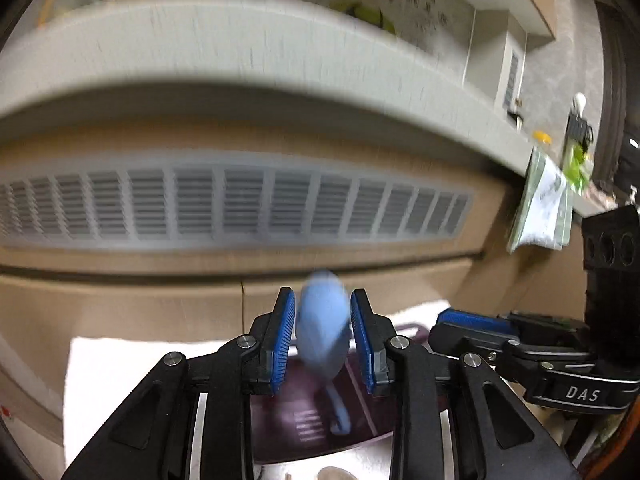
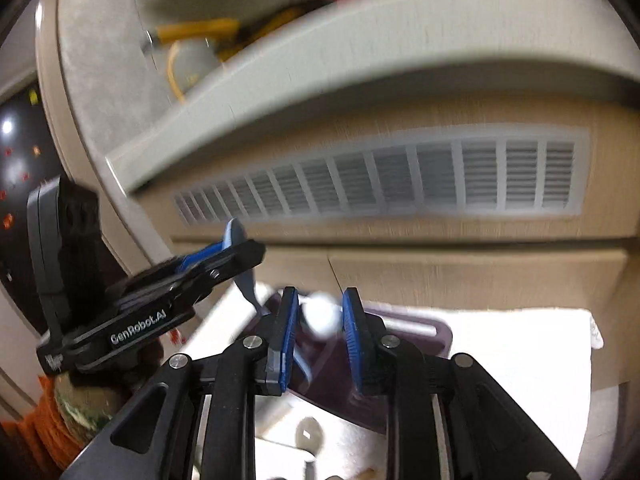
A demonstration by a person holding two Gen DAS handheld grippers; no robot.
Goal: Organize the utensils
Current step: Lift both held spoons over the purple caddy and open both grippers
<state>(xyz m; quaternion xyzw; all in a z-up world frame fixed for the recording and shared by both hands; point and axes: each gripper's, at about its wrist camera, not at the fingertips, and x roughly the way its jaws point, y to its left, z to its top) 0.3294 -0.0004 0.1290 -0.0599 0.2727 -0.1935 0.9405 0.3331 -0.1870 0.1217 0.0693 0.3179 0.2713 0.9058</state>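
The left gripper (image 1: 323, 320) carries a light blue spoon (image 1: 322, 328), bowl up between its blue pads, handle trailing down toward 6 o'clock over a dark purple tray (image 1: 304, 420). At 3 o'clock of it, the right gripper (image 2: 320, 316) has a white utensil (image 2: 322, 316) between half-parted jaws; blur hides whether the pads press it. The tray lies on a white cloth (image 2: 520, 360)

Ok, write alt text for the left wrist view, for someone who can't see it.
A blurred light-blue spoon sits bowl-up between the left gripper's blue-padded fingers, its handle hanging over a dark purple tray on a white cloth. The right gripper reaches in from the right, before a beige cabinet with a vent grille.
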